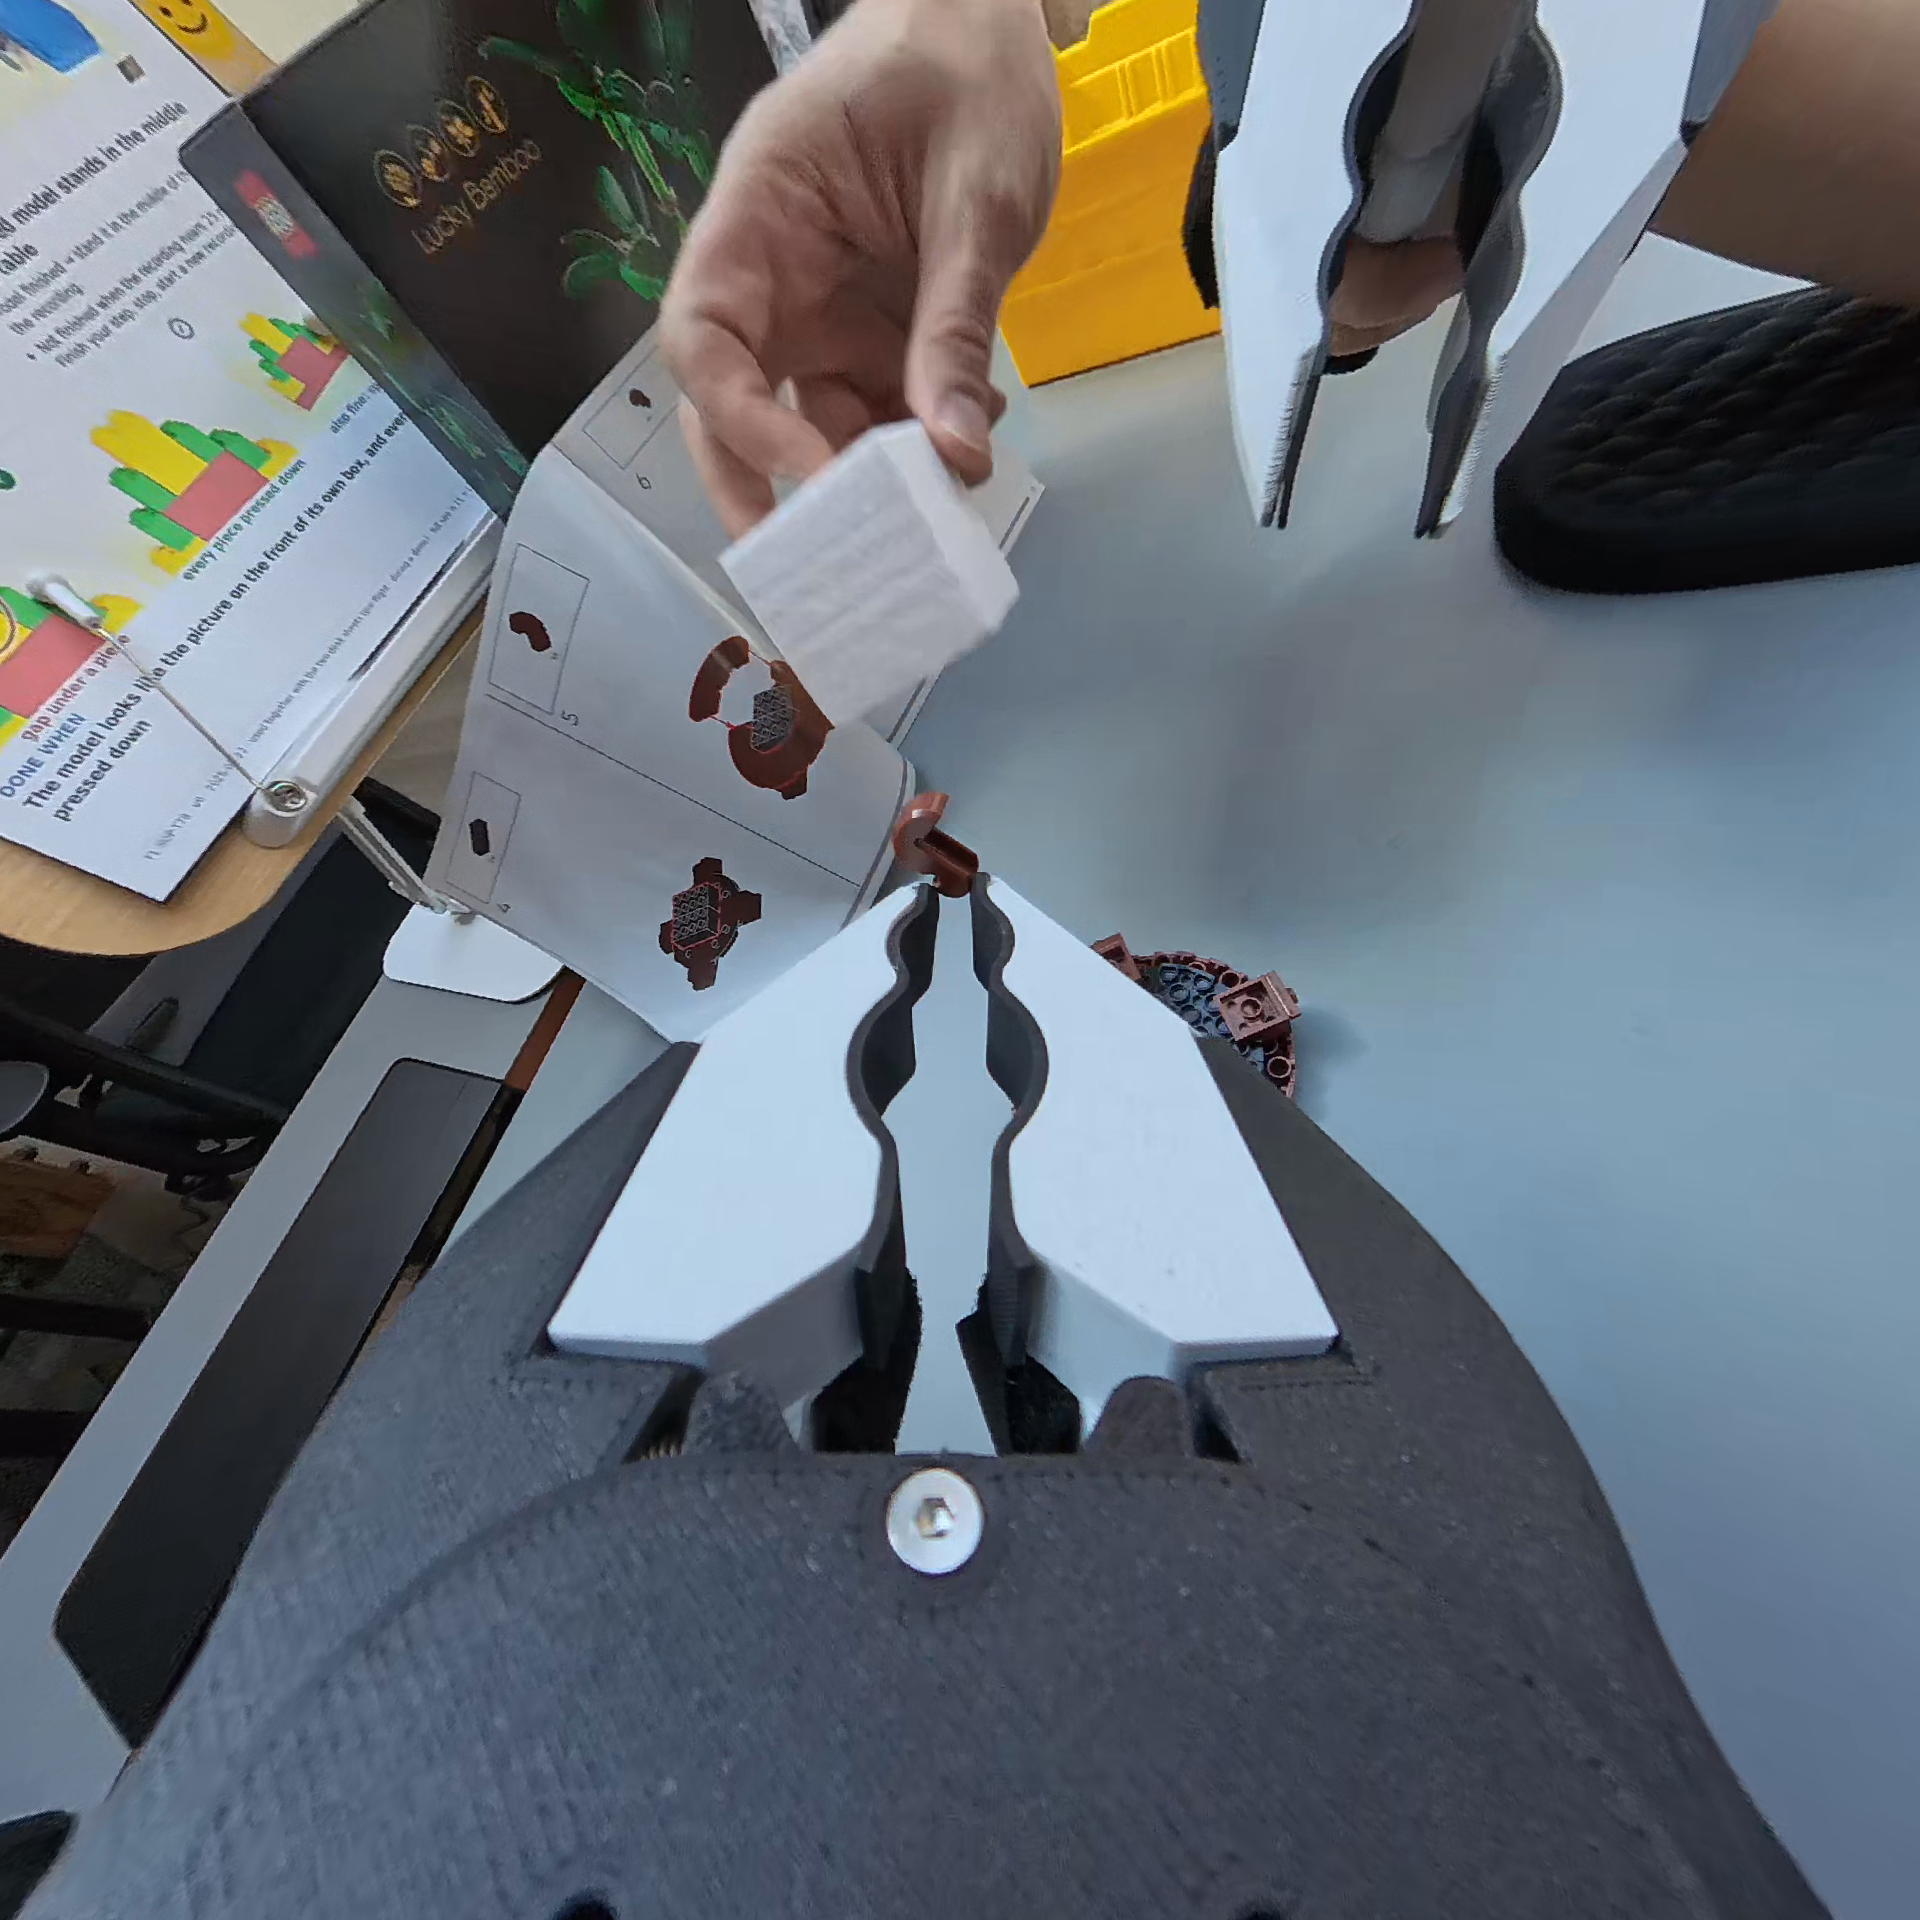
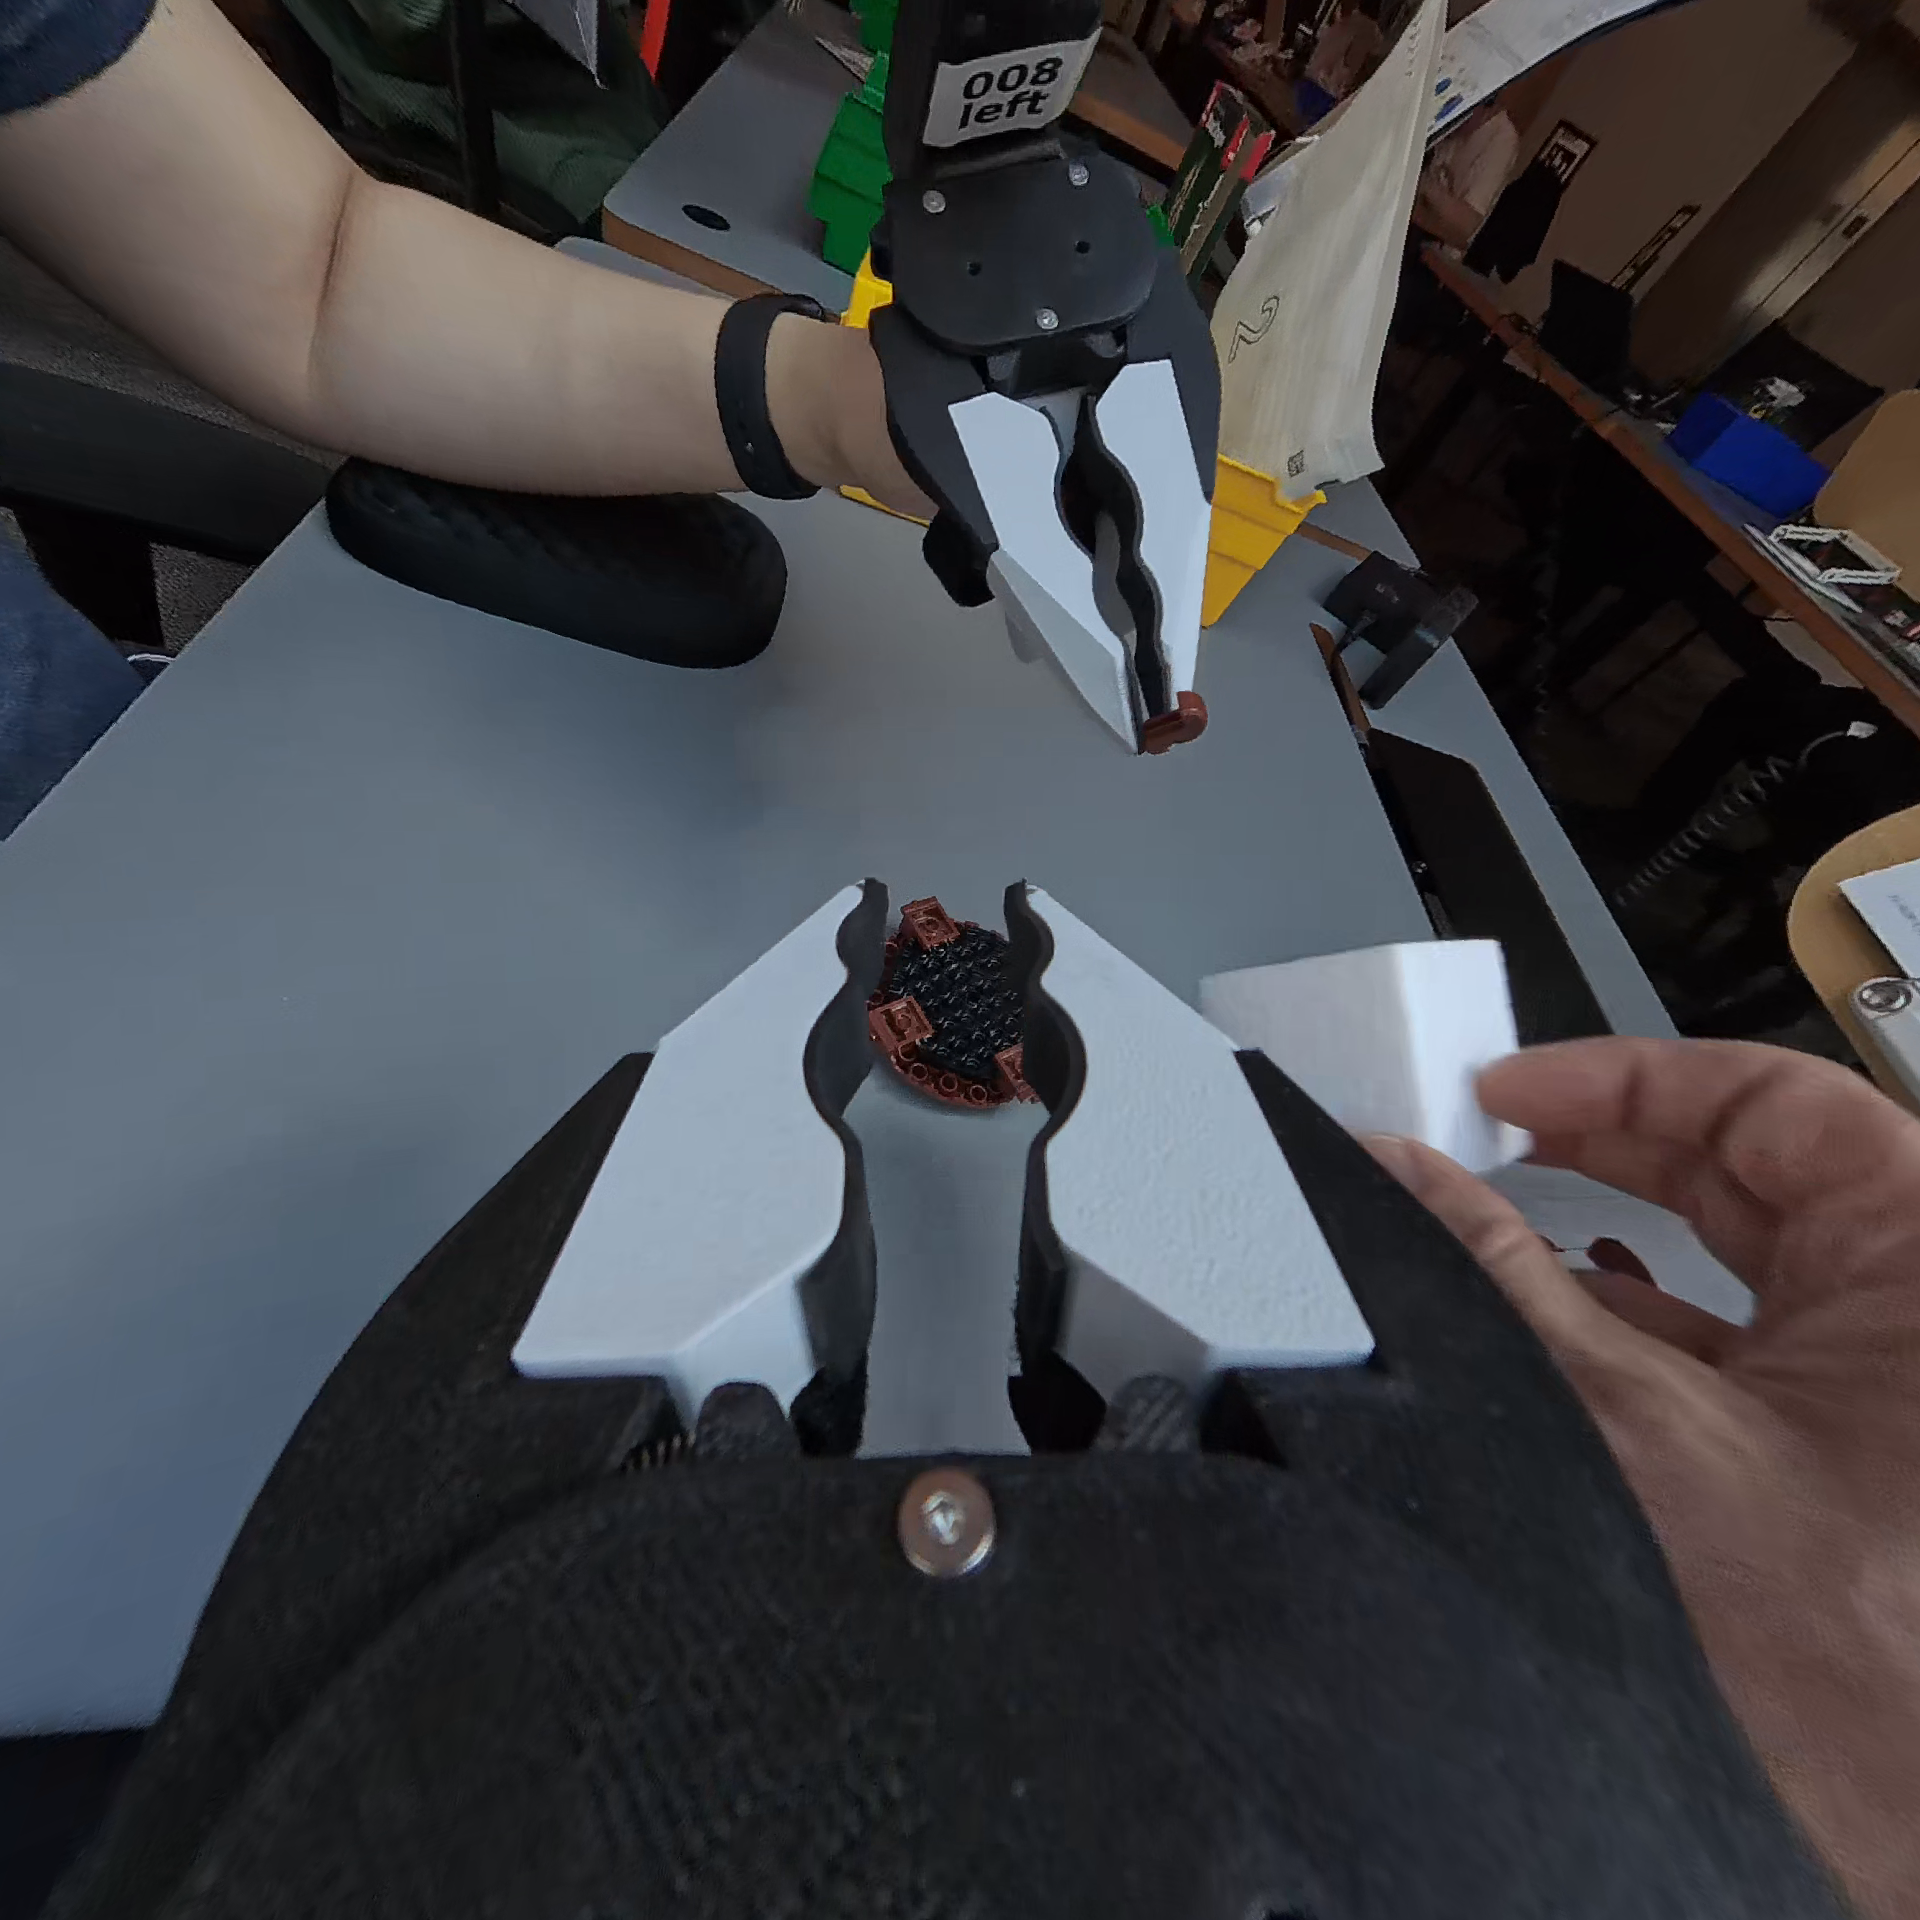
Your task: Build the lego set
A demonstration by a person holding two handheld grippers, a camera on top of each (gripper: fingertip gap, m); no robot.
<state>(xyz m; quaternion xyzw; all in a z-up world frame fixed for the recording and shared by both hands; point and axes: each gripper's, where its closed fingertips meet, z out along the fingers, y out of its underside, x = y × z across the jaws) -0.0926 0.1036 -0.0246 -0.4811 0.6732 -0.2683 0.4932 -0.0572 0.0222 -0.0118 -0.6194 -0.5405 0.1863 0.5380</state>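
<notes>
My left gripper (image 1: 951,888) is shut on a small brown curved piece (image 1: 935,844) and holds it above the grey table (image 1: 1455,935). It also shows in the right wrist view (image 2: 1164,722) with the brown piece (image 2: 1179,717) at its tips. A round brown base with black studded plates (image 2: 956,1013) lies on the table between the open fingers of my right gripper (image 2: 943,888). In the left wrist view the base (image 1: 1231,1008) lies just right of the left fingers, and the right gripper (image 1: 1361,514) hangs open at the upper right.
A bare hand (image 1: 862,229) holds a white foam block (image 1: 873,577) over the open instruction booklet (image 1: 623,810). A dark set box (image 1: 468,208), a yellow bin (image 1: 1122,208) and a black padded rest (image 1: 1714,447) stand at the back. My right fingertips sit around 10 cm from my left ones. To reach the black padded rest (image 1: 1714,447) in a straight line is about 20 cm for my right fingers, about 30 cm for my left.
</notes>
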